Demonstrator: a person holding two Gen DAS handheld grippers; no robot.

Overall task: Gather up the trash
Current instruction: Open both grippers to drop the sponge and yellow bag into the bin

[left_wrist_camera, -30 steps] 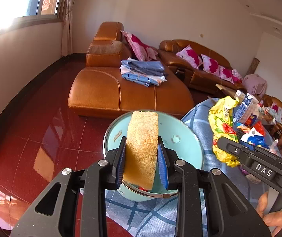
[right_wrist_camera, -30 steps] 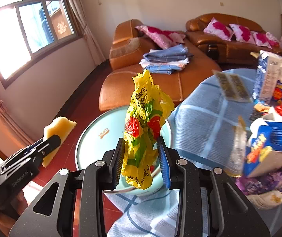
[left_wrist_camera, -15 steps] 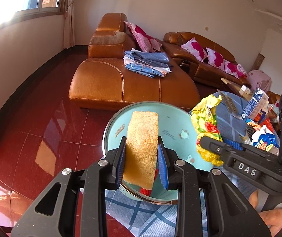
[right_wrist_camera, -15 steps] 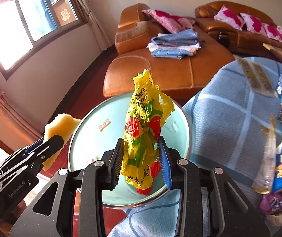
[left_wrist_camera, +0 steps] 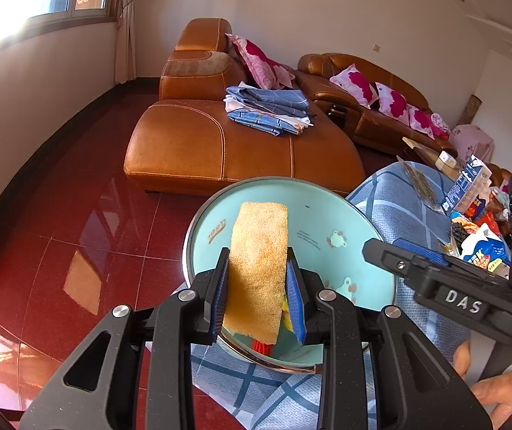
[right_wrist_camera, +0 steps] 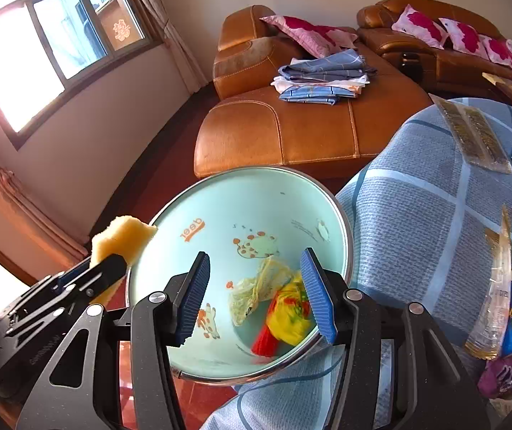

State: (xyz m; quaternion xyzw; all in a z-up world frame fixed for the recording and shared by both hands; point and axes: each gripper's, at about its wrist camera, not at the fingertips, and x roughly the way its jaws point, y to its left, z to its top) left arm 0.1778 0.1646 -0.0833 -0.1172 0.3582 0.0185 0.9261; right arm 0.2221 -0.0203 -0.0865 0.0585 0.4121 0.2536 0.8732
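Observation:
A light-blue bin [right_wrist_camera: 220, 215] with a metal rim stands at the edge of the blue-checked table. A crumpled yellow-and-red wrapper [right_wrist_camera: 288, 317] lies inside it beside a pale netted wrapper [right_wrist_camera: 256, 286]. My right gripper [right_wrist_camera: 256, 294] is open and empty above the bin's mouth. My left gripper [left_wrist_camera: 257, 283] is shut on a yellow sponge [left_wrist_camera: 257, 268], held over the bin [left_wrist_camera: 327, 215]; the sponge also shows at the bin's left rim in the right wrist view [right_wrist_camera: 121, 238].
More trash lies on the blue-checked tablecloth [right_wrist_camera: 417, 208] to the right: a clear wrapper [right_wrist_camera: 496, 286], blue cartons [left_wrist_camera: 467, 186], snack packs [left_wrist_camera: 485, 247]. An orange leather sofa [left_wrist_camera: 220, 143] with folded laundry [left_wrist_camera: 270, 111] stands behind on a red tiled floor [left_wrist_camera: 58, 233].
My right gripper moved over the bin, opened and let go of the yellow wrapper, which now lies in the bin. My left gripper still holds the sponge, closer over the bin.

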